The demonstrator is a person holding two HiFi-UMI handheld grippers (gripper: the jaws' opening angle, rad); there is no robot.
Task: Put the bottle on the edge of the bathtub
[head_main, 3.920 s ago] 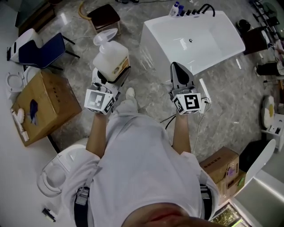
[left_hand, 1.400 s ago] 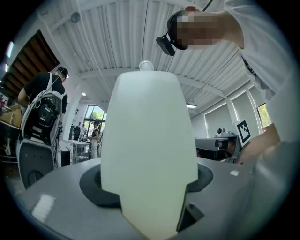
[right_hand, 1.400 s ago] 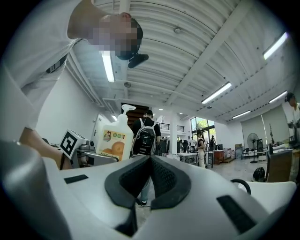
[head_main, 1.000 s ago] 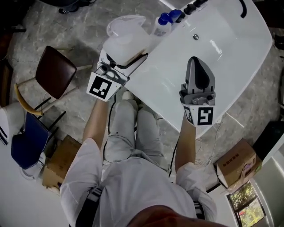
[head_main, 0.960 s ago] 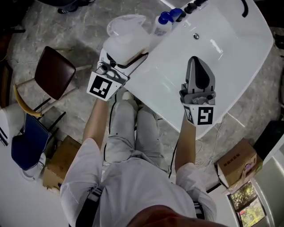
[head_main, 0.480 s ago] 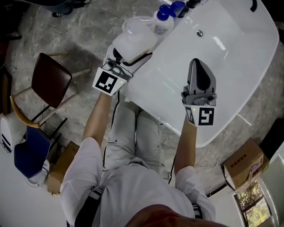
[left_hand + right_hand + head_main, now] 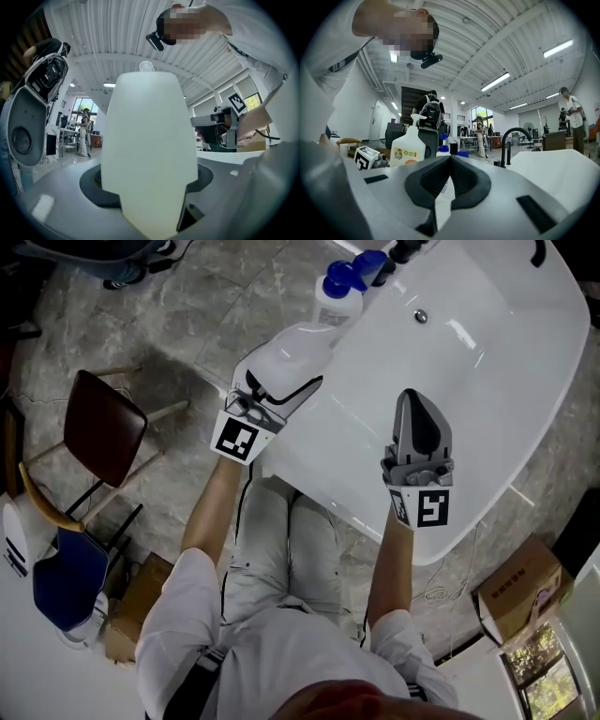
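The left gripper (image 7: pixel 278 393) clamps a white pump bottle (image 7: pixel 291 348) at the bathtub's side rim (image 7: pixel 309 442), near two blue-capped bottles (image 7: pixel 337 292). The right gripper (image 7: pixel 420 407) hangs over the tub, jaws together and empty. The rim looks narrow. Let go off-centre or tilted, the bottle could topple to the floor or slide into the tub.

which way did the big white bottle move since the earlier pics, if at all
Yes, the white bottle in the left claw moved toward the bathtub rim, now over it.
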